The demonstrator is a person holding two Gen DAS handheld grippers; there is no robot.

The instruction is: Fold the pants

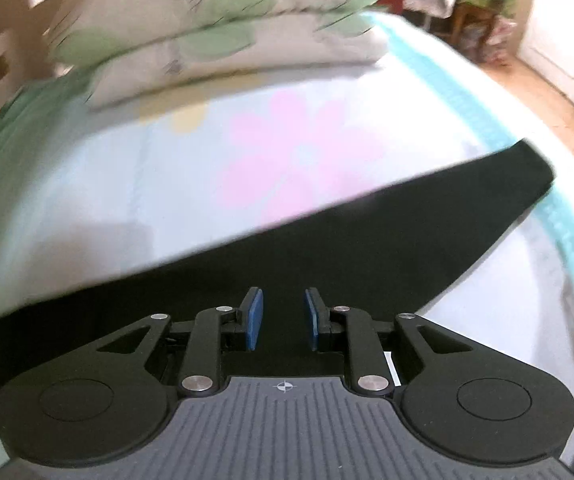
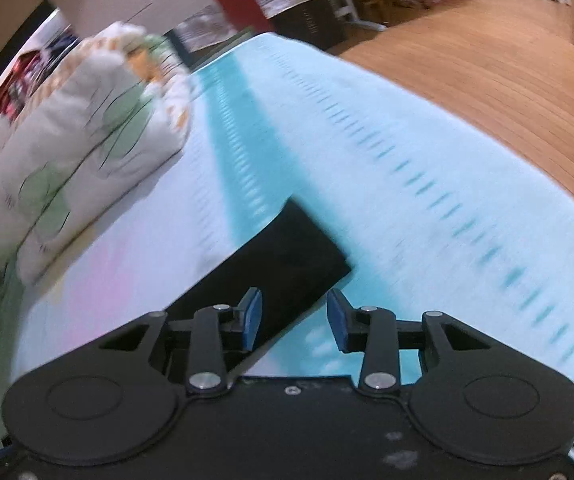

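The black pants [image 1: 327, 248] lie flat on the bed [image 1: 127, 200], a long strip running from below the pillows [image 1: 215, 28] toward the bed's turquoise edge. The left gripper [image 1: 283, 318] hangs over the pants, its blue pads a narrow gap apart; whether they pinch any cloth I cannot tell. The right gripper [image 2: 294, 318] stands wider, with nothing between its pads, just beside the pants' end. Both views are blurred, so a hasty grab could miss that end or snag the sheet, skewing the fold.
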